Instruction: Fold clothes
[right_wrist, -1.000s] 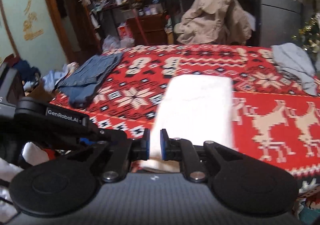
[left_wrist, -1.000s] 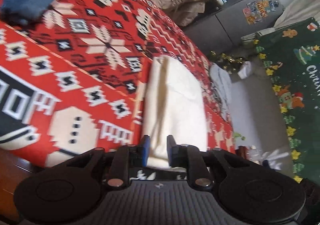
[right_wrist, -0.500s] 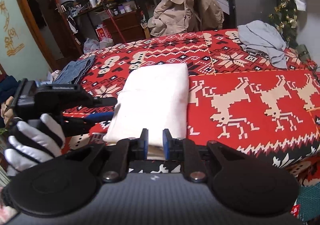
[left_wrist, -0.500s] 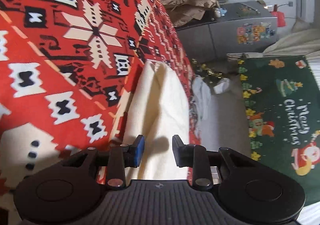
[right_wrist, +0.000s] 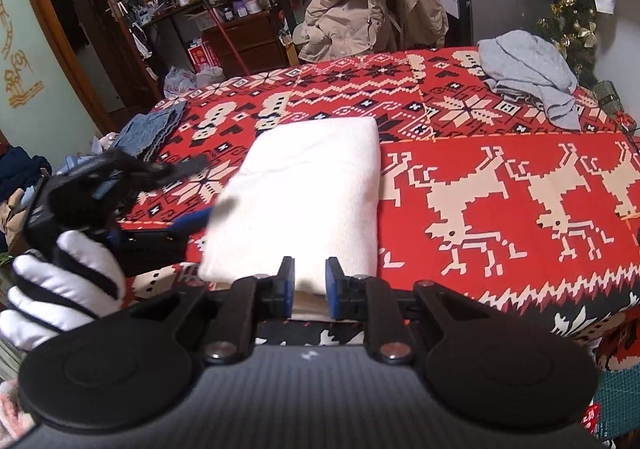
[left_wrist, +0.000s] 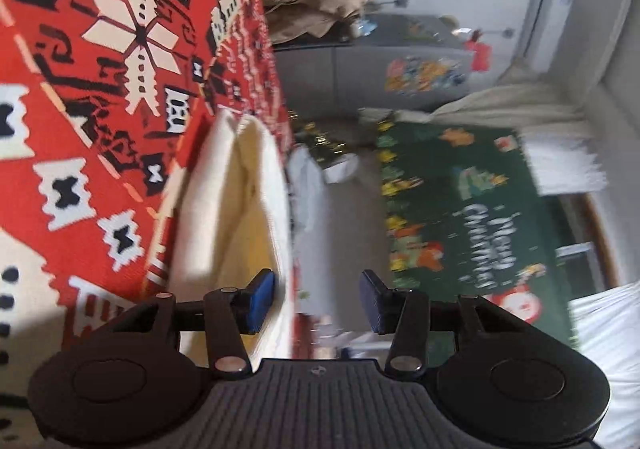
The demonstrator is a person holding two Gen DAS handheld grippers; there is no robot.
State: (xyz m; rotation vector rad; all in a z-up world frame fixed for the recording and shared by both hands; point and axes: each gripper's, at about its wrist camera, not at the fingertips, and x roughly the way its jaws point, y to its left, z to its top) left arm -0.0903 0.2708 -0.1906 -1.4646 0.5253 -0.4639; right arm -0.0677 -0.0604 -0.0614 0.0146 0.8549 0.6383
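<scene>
Right wrist view: right tool clenched on the folded cream knit garment's near edge, atop the red patterned bedspread; left tool opening, released beside it.

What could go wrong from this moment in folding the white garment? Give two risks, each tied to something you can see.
1. The left gripper is opening beside the folded white garment while the right gripper is clamped on its near edge; pulling now may drag the stack and undo the fold.
2. The garment's near edge lies at the edge of the red patterned blanket; once released, it may slide off.
</scene>
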